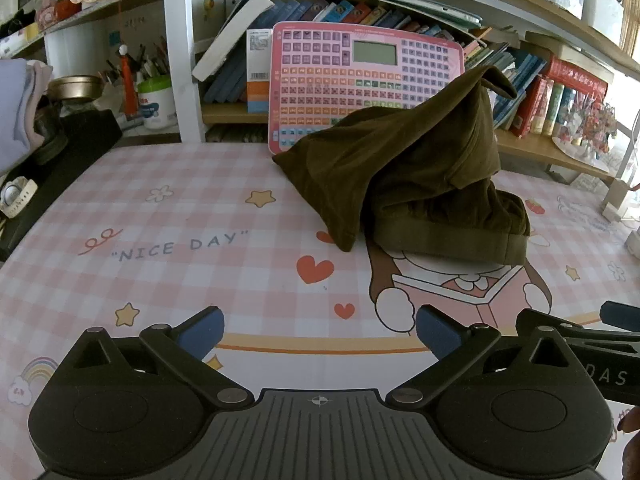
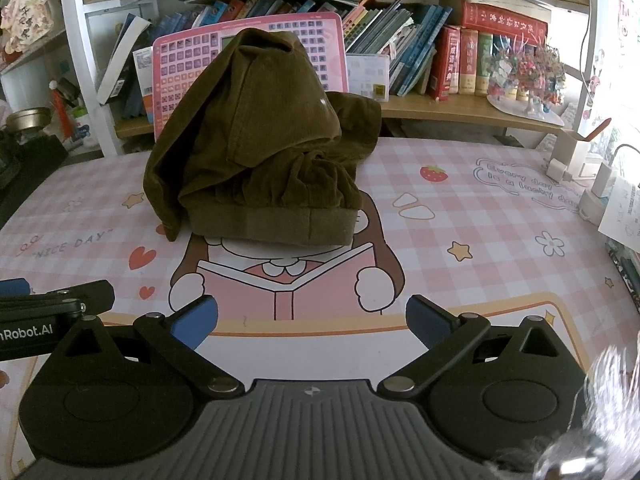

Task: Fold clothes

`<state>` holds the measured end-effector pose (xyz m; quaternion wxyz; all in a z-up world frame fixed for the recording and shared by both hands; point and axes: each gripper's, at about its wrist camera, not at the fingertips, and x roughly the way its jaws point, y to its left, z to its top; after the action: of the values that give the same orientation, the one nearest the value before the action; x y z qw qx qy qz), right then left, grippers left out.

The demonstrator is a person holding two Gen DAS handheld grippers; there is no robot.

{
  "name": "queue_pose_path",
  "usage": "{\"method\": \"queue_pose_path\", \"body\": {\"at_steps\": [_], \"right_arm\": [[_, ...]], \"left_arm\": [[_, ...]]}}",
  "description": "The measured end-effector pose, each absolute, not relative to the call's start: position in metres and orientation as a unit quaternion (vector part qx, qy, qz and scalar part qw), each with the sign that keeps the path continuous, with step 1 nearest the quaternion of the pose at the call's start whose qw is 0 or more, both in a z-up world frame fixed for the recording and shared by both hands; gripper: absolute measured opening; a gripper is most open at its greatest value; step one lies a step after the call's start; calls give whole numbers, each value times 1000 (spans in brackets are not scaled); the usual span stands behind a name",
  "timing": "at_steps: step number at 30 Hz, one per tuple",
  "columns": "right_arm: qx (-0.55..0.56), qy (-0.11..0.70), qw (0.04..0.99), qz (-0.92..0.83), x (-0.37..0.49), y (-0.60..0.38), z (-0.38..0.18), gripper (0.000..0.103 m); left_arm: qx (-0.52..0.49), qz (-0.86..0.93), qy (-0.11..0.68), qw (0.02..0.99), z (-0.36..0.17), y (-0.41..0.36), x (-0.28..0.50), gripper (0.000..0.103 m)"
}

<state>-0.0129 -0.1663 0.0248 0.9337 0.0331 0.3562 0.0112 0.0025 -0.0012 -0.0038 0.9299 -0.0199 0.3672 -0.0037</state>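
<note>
A desk covered by a pink checked mat [image 2: 460, 200] printed with a reading cartoon girl, hearts, stars and the words "NICE DAY" is seen in both wrist views, and behind its far edge a bookshelf [image 2: 440, 108] packed with books is shown. Toward the far edge of the desk, around the middle of its width, a rumpled heap of olive-brown corduroy trousers [image 2: 256, 152] [image 1: 420, 176] is piled, with part of the cloth standing up in a peak and the ribbed waistband lying flat along the near side of the heap on the mat. Directly behind the heap, a pink learning tablet [image 1: 340, 88] [image 2: 180, 64] with rows of coloured keys and a small screen is propped upright against the books. At the far right of the desk a beaded flower ornament [image 2: 524, 76] is set on the lower shelf board, and at the far left a white tub of pens [image 1: 156, 100] is placed beside a metal tin. The left gripper [image 1: 320, 334] is held low over the near edge of the mat, well apart from the trousers, its blue-padded fingers spread wide with nothing between them. The right gripper [image 2: 312, 322] is held likewise just beside it, fingers spread and empty.
</note>
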Motion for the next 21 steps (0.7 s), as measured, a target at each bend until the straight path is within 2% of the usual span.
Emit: {"method": "queue_pose_path", "body": {"at_steps": [21], "right_arm": [[33, 359, 933, 11, -13, -166, 25, 101]], "left_arm": [[-19, -3, 370, 929, -2, 1, 4, 103]]}}
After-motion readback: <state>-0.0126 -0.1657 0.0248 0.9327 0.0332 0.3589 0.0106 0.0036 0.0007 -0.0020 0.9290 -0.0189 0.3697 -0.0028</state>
